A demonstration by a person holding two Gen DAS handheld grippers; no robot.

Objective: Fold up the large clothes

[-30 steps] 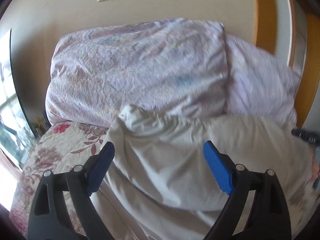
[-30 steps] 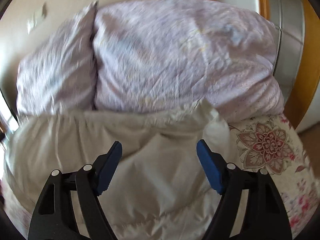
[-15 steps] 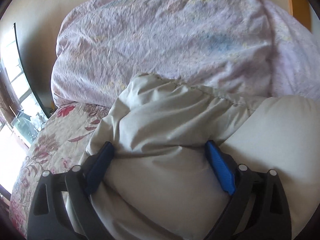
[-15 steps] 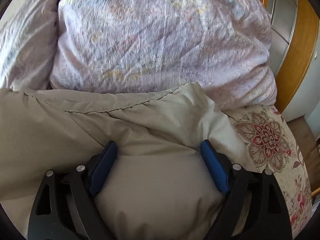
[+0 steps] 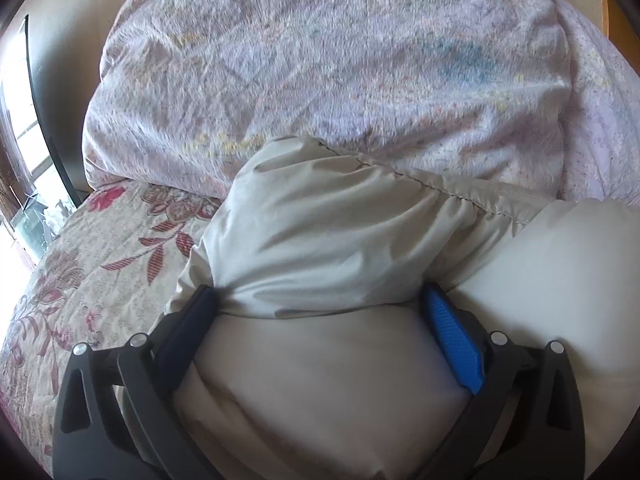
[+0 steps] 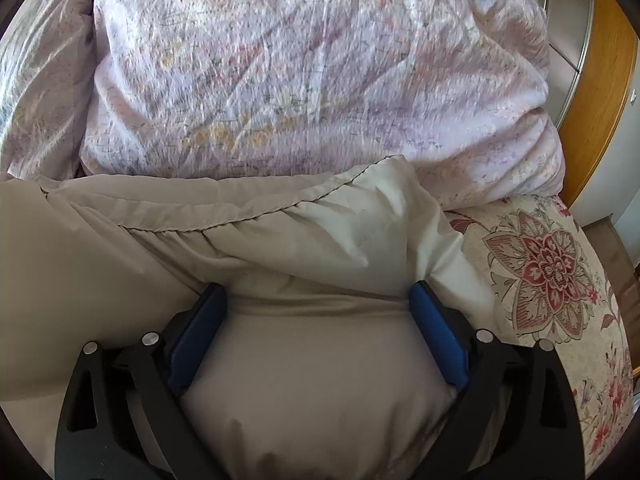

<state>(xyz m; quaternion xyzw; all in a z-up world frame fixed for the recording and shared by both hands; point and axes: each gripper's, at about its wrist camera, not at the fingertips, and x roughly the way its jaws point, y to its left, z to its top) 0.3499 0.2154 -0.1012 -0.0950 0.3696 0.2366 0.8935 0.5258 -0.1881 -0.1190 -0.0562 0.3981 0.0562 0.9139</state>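
Observation:
A puffy beige padded garment (image 5: 328, 232) lies on the bed, its stitched hem against the pillows. My left gripper (image 5: 318, 296) presses down into its left end. Its jaws are opening wide, and the padding bulges up between the blue pads (image 5: 456, 344). In the right wrist view the same garment (image 6: 280, 240) fills the lower frame. My right gripper (image 6: 317, 291) sits on the right end near the hem corner. Those jaws are opening too, with fabric swelling between the fingers (image 6: 436, 332). Neither pair pinches the cloth tight.
Two lilac floral pillows (image 5: 320, 60) are stacked against the wall right behind the garment, also (image 6: 320, 60). A floral bedspread (image 5: 80, 272) shows at the left and at the right (image 6: 540, 272). A window (image 5: 24, 160) is at far left, a wooden door frame (image 6: 600, 100) at far right.
Both grippers have come down and forward from above the garment onto it. The padding now sits between both pairs of fingers, which stand wider apart than before.

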